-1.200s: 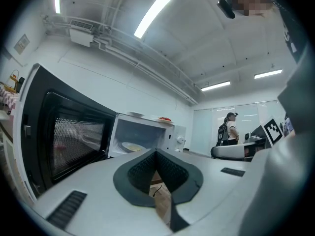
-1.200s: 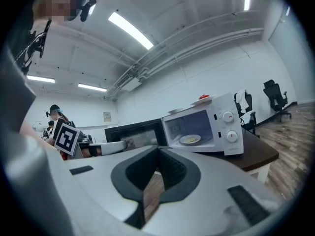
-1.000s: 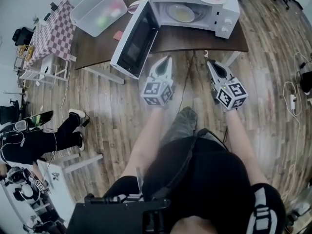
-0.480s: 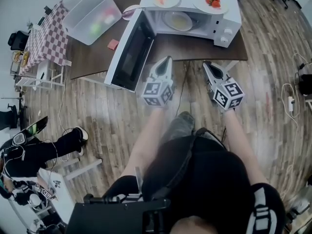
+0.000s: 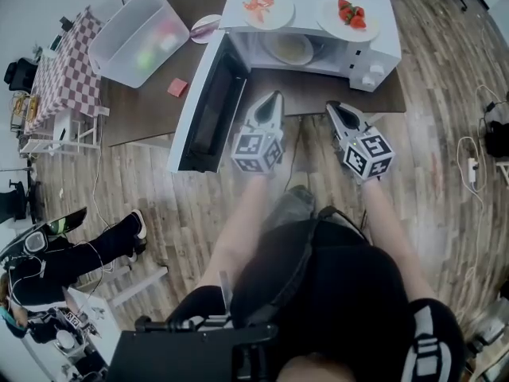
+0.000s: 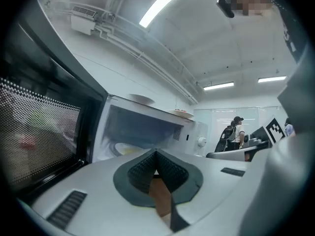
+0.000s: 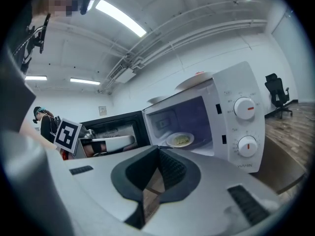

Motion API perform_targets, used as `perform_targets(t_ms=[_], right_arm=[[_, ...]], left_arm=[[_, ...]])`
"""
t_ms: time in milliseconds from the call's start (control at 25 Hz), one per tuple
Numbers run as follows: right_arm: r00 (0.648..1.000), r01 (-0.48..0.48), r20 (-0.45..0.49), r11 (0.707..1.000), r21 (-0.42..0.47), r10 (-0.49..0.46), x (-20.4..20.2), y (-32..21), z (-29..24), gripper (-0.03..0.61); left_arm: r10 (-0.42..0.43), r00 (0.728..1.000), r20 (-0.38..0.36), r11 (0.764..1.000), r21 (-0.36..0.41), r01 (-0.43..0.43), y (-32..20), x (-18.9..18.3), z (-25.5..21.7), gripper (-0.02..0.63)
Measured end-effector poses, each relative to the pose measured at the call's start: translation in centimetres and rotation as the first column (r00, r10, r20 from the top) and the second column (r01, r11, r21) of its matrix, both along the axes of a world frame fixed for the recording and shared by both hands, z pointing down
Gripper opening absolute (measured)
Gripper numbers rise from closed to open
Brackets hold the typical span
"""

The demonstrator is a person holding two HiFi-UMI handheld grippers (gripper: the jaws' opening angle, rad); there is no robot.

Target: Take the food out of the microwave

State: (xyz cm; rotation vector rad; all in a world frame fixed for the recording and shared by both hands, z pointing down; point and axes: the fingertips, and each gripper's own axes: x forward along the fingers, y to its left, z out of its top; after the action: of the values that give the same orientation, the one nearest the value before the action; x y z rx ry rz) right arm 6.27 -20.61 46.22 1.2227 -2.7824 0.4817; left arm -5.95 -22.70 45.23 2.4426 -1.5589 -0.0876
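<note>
A white microwave (image 5: 374,50) stands on a brown table (image 5: 302,86) with its door (image 5: 208,106) swung wide open to the left. Inside lies a white plate of pale food (image 5: 290,48), also seen in the right gripper view as a plate of food (image 7: 180,140). My left gripper (image 5: 271,98) is shut and empty, just short of the table's front edge, below the cavity. My right gripper (image 5: 332,108) is shut and empty too, beside it, below the microwave's knobs (image 7: 245,108). In the left gripper view the cavity (image 6: 133,132) lies straight ahead.
Two plates of food (image 5: 265,5) (image 5: 349,16) rest on top of the microwave. A clear plastic bin (image 5: 139,37) and a pink block (image 5: 176,87) sit on the table's left. A checkered table (image 5: 64,70) stands further left. A seated person's legs (image 5: 95,237) lie on the wooden floor.
Both grippers have moved forward toward the microwave, still shut. The table and microwave now sit closer and lower in the head view.
</note>
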Motion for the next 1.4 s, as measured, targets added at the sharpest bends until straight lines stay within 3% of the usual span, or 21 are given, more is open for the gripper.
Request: perform_targets(t_ms=[880, 1000, 1080, 1240, 1400], right_arm=[[0.997, -0.067, 0.026, 0.993, -0.097, 0.070, -3.4, -6.2, 4.2, 0.011], [0.999, -0.044, 0.002, 0.997, -0.066, 0.045, -4.1, -6.7, 4.4, 0.051], [0.997, -0.041, 0.059, 0.994, -0.098, 0.047, -4.6, -7.3, 4.6, 0.051], [0.967, -0.090, 0.214, 0.969, -0.231, 0.140, -4.6, -8.6, 5.5, 0.051], [0.942, -0.124, 0.268, 0.950, -0.286, 0.204, -4.8, -9.8, 6.0, 0.051]], left_arm=[[0.095, 0.995, -0.017, 0.995, -0.025, -0.095, -5.6, 0.7, 3.4, 0.000], [0.097, 0.995, -0.022, 0.995, -0.012, -0.098, -5.9, 0.7, 3.8, 0.000], [0.093, 0.995, -0.020, 0.996, 0.001, -0.093, -6.3, 0.4, 4.0, 0.000], [0.091, 0.996, 0.003, 0.996, 0.017, -0.091, -6.5, 0.1, 4.8, 0.000], [0.085, 0.996, 0.015, 0.996, 0.031, -0.086, -6.9, -0.1, 5.5, 0.000]])
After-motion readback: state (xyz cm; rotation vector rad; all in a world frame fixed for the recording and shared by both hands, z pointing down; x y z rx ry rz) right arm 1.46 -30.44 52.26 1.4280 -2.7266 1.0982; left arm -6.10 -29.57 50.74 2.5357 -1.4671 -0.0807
